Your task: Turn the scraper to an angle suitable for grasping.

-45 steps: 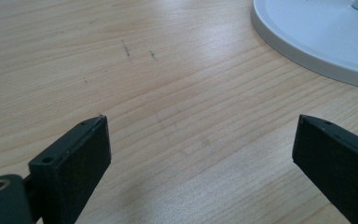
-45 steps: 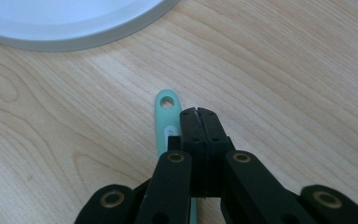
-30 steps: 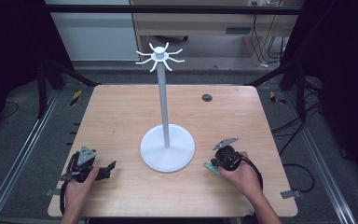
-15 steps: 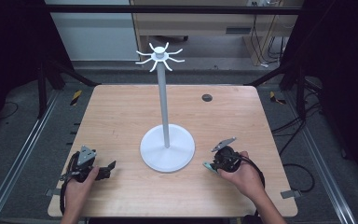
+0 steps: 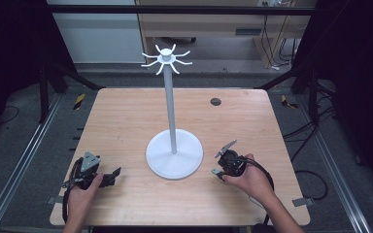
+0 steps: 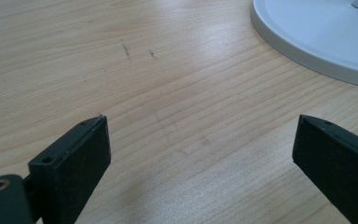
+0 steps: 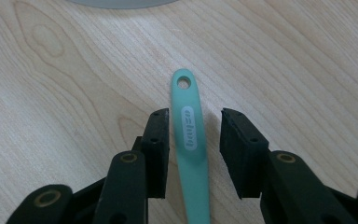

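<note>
The right hand-held gripper [image 7: 193,154] straddles the teal handle [image 7: 191,144] with jaws partly open, not yet clamped, ready to hang it on the white hook stand [image 5: 174,145], while the left hand-held gripper [image 6: 200,158] waits wide open and empty on the tabletop [image 5: 126,121]

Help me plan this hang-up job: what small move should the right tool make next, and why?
Probably close the right tool on the teal handle: the handle lies on the table between its jaws, one side touching, the other gapped. The white stand waits close by.
</note>
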`<action>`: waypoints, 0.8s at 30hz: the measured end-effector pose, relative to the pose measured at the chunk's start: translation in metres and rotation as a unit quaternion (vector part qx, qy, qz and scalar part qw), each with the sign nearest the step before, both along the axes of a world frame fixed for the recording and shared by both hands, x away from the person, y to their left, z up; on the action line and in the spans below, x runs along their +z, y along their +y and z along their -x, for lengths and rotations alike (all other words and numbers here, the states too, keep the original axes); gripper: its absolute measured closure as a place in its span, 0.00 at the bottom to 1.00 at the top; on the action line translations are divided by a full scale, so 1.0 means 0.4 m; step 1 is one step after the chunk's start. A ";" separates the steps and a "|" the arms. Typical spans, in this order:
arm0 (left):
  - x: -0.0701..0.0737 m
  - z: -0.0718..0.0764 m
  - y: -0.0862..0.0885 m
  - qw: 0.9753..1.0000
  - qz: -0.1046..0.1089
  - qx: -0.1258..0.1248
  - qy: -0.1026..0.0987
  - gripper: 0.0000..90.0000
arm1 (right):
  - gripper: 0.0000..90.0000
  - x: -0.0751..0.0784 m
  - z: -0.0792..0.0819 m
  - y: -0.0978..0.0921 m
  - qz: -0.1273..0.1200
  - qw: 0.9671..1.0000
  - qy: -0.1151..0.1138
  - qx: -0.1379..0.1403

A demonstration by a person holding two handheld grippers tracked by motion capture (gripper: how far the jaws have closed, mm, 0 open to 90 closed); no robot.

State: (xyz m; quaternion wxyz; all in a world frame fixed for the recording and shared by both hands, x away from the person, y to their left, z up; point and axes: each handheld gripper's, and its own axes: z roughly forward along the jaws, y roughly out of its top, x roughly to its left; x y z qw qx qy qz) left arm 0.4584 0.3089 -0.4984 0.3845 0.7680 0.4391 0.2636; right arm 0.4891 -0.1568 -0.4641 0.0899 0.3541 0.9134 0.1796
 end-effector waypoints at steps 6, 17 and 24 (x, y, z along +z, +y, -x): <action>0.001 -0.001 0.000 1.000 -0.003 -0.001 -0.001 0.04 | 0.67 0.001 -0.007 0.012 0.013 1.000 0.013 0.005; 0.001 0.000 -0.001 1.000 -0.001 -0.001 -0.001 0.04 | 0.71 -0.008 -0.019 0.021 0.028 0.999 0.032 0.011; 0.000 0.000 -0.002 1.000 -0.001 -0.001 -0.001 0.04 | 0.77 -0.012 -0.026 0.021 0.034 0.998 0.044 0.019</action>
